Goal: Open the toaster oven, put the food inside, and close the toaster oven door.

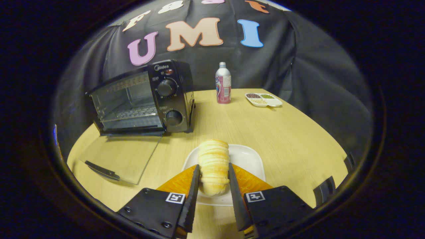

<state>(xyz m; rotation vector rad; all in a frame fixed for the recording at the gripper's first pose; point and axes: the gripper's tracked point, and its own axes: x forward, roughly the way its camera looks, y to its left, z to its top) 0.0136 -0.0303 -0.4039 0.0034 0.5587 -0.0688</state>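
A pale ridged bread roll [213, 159] lies lengthwise over a white plate [249, 159] on the round wooden table. My gripper [214, 171] has both fingers pressed against the roll's sides, shut on it. Beyond and to the left of the fingers stands the black toaster oven [142, 98], its glass door [121, 158] folded down flat onto the table, handle [101, 170] toward me. Inside the oven a wire rack [132, 113] is bare.
A pink and silver bottle [223, 83] stands at the table's far side, right of the oven. A small white divided dish [264, 99] with beans or grains sits further right. Bare tabletop [292, 132] lies to the right of the plate.
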